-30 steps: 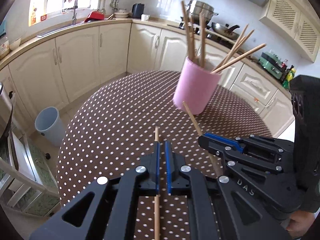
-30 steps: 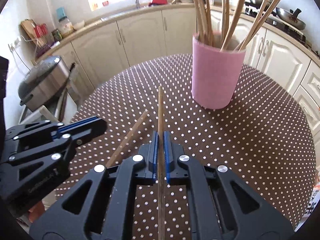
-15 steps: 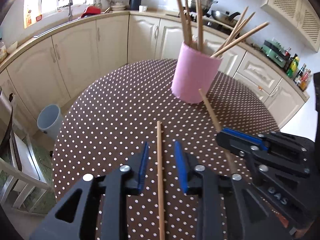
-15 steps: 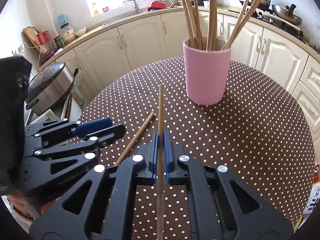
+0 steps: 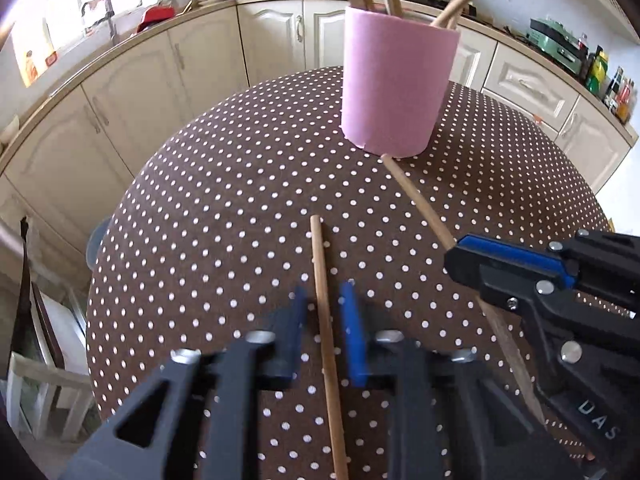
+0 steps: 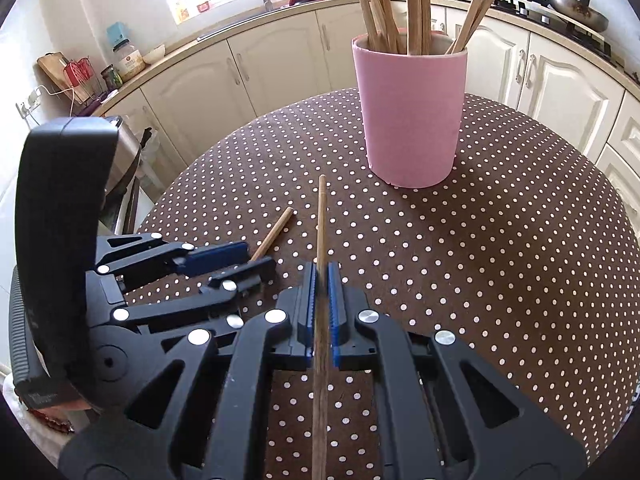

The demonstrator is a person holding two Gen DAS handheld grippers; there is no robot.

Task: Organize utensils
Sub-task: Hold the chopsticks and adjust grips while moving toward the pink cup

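A pink cup (image 5: 396, 88) with several wooden chopsticks in it stands upright on the round brown dotted table (image 5: 224, 184); it also shows in the right wrist view (image 6: 412, 112). My left gripper (image 5: 323, 300) is open, its blue pads either side of a chopstick (image 5: 322, 296) that lies on the table. My right gripper (image 6: 319, 276) is shut on another chopstick (image 6: 320, 240) that points toward the cup. In the left wrist view that held chopstick (image 5: 416, 200) reaches almost to the cup's base. The left gripper (image 6: 232, 262) shows at the left of the right wrist view.
Cream kitchen cabinets (image 5: 160, 72) and a worktop curve round behind the table. A stove with pans (image 6: 576, 4) is at the back right. A rice cooker (image 6: 124, 140) and a chair stand to the left of the table.
My left gripper has opened and let its chopstick lie on the table. Both grippers have moved closer to the cup. The right gripper keeps its chopstick.
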